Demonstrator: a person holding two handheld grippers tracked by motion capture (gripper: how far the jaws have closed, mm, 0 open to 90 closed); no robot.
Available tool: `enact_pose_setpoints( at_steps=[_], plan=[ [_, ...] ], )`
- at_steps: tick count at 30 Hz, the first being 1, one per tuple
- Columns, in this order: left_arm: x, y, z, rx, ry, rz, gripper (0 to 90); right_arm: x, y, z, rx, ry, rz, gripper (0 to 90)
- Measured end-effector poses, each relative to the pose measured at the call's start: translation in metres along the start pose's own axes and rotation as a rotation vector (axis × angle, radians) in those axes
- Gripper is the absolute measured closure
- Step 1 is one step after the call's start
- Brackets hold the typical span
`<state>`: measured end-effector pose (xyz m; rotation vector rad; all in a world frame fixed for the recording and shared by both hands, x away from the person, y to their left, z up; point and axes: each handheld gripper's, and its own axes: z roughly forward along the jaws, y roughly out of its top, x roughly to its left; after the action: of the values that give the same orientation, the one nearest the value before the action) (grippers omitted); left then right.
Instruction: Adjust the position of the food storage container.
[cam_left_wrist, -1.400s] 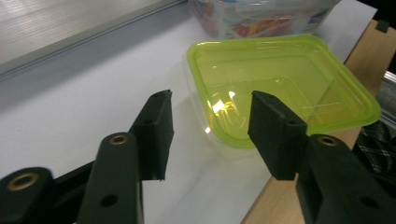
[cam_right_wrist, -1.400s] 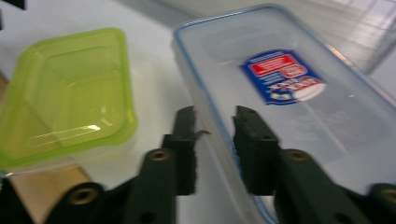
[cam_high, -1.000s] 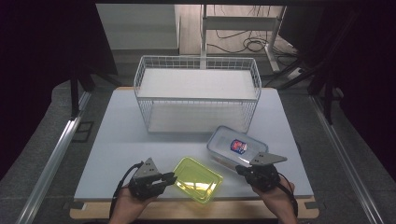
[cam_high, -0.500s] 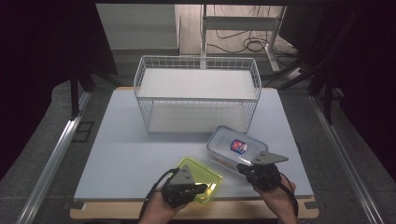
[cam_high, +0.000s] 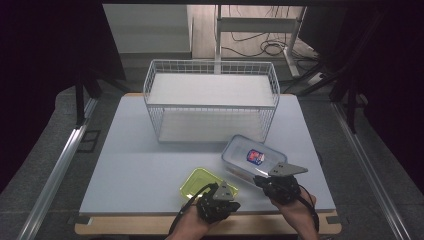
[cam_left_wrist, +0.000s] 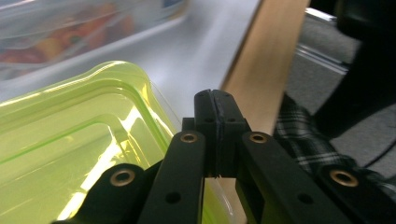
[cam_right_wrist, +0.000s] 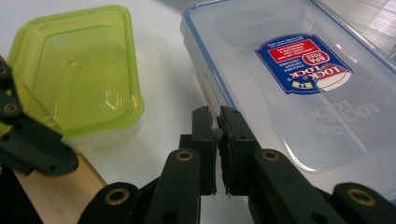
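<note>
So far neither box is sitting in the wire basket (cam_high: 210, 102) at the back of the table (cam_high: 130, 165). The left gripper (cam_high: 218, 198), jaws pressed together on nothing, is hovering at the near rim of the green lidded container (cam_high: 199, 181), which is resting at the table's front edge. Just right of it, the right gripper (cam_high: 264, 181), jaws all but closed and empty, is pointing at the clear lock-lid box (cam_high: 252, 157). Grasping and moving both seem to be remaining.

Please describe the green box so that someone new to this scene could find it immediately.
Start at the white wire basket on the grey table. Near the front edge lies a translucent yellow-green plastic container. Unlike the clear, blue-rimmed box beside it, it has no label.
</note>
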<state>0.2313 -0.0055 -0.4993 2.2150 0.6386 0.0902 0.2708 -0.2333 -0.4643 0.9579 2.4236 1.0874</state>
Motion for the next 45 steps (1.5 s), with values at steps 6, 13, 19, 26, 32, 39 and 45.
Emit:
enact_pose_setpoints(
  at_steps=[6, 13, 19, 26, 32, 39, 45],
  plan=[
    [0.025, -0.005, -0.006, 0.002, 0.085, -0.057, 89.7, 0.000, 0.000, 0.000, 0.002, -0.002, -0.005, 83.7],
    [0.058, -0.011, -0.018, 0.001, 0.186, -0.130, 89.6, 0.000, 0.000, 0.001, 0.006, -0.005, -0.006, 83.8],
    [0.086, -0.017, -0.036, -0.011, 0.282, -0.175, 89.3, 0.000, -0.001, 0.001, 0.008, -0.011, -0.016, 84.2],
    [0.117, -0.030, -0.057, -0.037, 0.365, -0.251, 89.6, -0.001, -0.001, -0.001, 0.001, -0.014, -0.010, 84.2],
    [0.136, -0.039, -0.077, -0.044, 0.457, -0.279, 89.6, -0.002, -0.001, -0.002, -0.006, -0.018, -0.005, 84.1],
    [0.134, -0.037, -0.082, -0.123, 0.374, -0.320, 89.6, -0.004, -0.001, -0.002, -0.010, -0.016, 0.008, 84.1],
    [0.118, -0.031, -0.053, -0.005, 0.353, -0.248, 89.5, -0.004, -0.002, -0.003, -0.010, -0.016, 0.005, 83.7]
  ],
)
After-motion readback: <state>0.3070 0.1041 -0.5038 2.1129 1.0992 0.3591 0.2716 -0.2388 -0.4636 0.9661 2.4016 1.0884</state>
